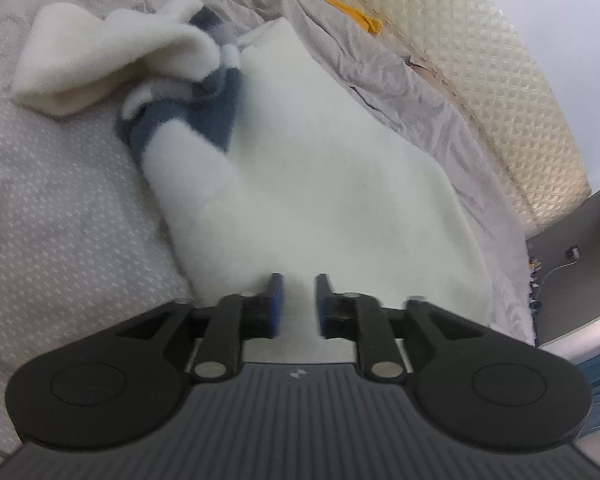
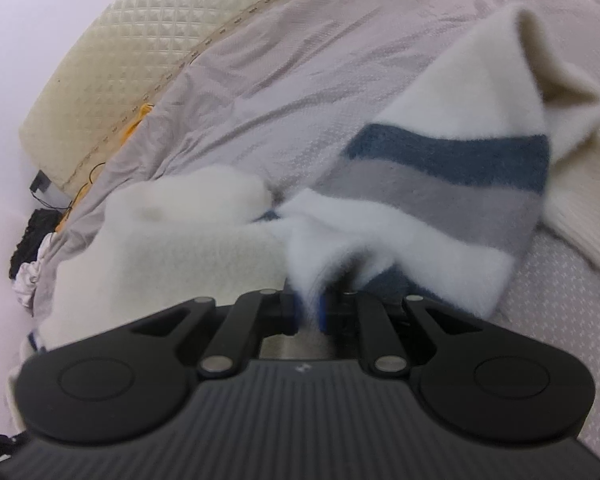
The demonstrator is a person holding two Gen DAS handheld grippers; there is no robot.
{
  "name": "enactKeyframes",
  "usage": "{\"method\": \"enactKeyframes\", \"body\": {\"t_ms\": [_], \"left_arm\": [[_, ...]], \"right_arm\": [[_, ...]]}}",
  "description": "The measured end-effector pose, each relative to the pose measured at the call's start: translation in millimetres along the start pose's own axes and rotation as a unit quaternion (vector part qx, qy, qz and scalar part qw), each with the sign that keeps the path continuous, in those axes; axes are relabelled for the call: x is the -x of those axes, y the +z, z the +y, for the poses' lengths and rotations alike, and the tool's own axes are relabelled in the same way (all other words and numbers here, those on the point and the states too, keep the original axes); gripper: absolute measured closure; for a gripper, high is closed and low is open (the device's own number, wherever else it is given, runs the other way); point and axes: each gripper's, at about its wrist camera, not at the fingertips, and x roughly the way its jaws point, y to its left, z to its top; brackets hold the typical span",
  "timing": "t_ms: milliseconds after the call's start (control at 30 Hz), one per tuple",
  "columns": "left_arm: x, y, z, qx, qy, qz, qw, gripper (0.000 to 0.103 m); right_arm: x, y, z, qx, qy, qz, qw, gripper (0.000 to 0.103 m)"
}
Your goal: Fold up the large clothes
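A fluffy white sweater (image 1: pixel 324 184) with blue and grey stripes lies on the bed, its body spread flat and a sleeve (image 1: pixel 100 56) bunched at the upper left. My left gripper (image 1: pixel 299 280) stands open just over the sweater's near edge, with nothing pinched between its blue pads. In the right wrist view the striped sleeve (image 2: pixel 440 184) is lifted and drawn toward the camera. My right gripper (image 2: pixel 310 300) is shut on a fold of its white fleece. The sweater's ribbed cuff (image 2: pixel 580 208) rests at the right.
The grey patterned bedspread (image 1: pixel 60 208) covers the bed. A cream quilted headboard (image 1: pixel 500 92) runs along the far side, with a yellow strip (image 1: pixel 340 4) beside it. A grey side table with a cable (image 1: pixel 568 256) stands at the right. Dark clothes (image 2: pixel 32 236) lie off the bed's left edge.
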Motion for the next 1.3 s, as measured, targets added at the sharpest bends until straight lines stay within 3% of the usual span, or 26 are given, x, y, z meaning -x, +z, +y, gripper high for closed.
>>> {"method": "enactKeyframes", "body": {"t_ms": [67,100,267,300,367,500,733,767,800,833,900,967,1167,1300], "left_arm": [[5.3,-3.6,1.0,0.015,-0.025,-0.003,0.9996,0.046],[6.0,-6.0,-1.6,0.018,-0.026,-0.003,0.9995,0.045],[22.2,-29.1,-7.7,0.012,-0.008,0.013,0.9998,0.042],[24.9,-37.1,-7.0,0.012,-0.008,0.022,0.9997,0.041],[27.2,-48.9,-7.1,0.004,-0.001,0.042,0.9991,0.041],[21.5,-50.6,-2.3,0.025,0.003,0.053,0.9983,0.041],[-12.2,-50.7,28.2,0.125,-0.039,0.101,0.9862,0.043],[-14.8,-50.3,29.9,0.130,-0.041,0.100,0.9857,0.046],[-15.9,-49.6,29.9,0.129,-0.045,0.096,0.9860,0.059],[-15.8,-48.8,28.3,0.122,-0.049,0.092,0.9870,0.064],[-11.4,-44.7,20.3,0.102,-0.054,0.074,0.9906,0.079],[-1.6,-43.3,18.6,0.099,-0.076,0.055,0.9907,0.085],[26.4,-32.9,14.8,0.082,-0.123,0.016,0.9889,0.089],[34.0,-16.9,4.6,0.070,-0.155,-0.012,0.9853,0.089]], "right_arm": [[3.5,-0.3,-1.2,-0.010,0.003,-0.001,1.000,0.090],[5.3,-0.8,-0.5,-0.014,0.003,-0.002,1.000,0.090],[25.7,-4.7,1.2,-0.042,0.000,0.000,0.999,0.084],[31.0,-6.2,0.0,-0.051,-0.004,0.003,0.999,0.071],[38.3,-10.6,-2.2,-0.066,0.000,0.021,0.998,0.057],[56.0,-24.0,-0.3,-0.094,0.009,0.048,0.994,0.055],[46.7,-49.7,6.3,-0.124,0.038,0.094,0.987,0.055],[43.7,-50.1,6.7,-0.123,0.038,0.091,0.988,0.056],[42.6,-49.8,6.8,-0.121,0.044,0.083,0.988,0.060],[41.8,-48.4,7.7,-0.121,0.049,0.078,0.988,0.064],[45.2,-45.0,8.4,-0.130,0.057,0.068,0.988,0.083],[52.8,-38.4,13.4,-0.123,0.068,0.061,0.988,0.086],[91.9,-19.4,31.0,-0.089,0.111,0.033,0.989,0.089],[90.0,-0.4,38.5,-0.072,0.121,0.024,0.990,0.089]]}}
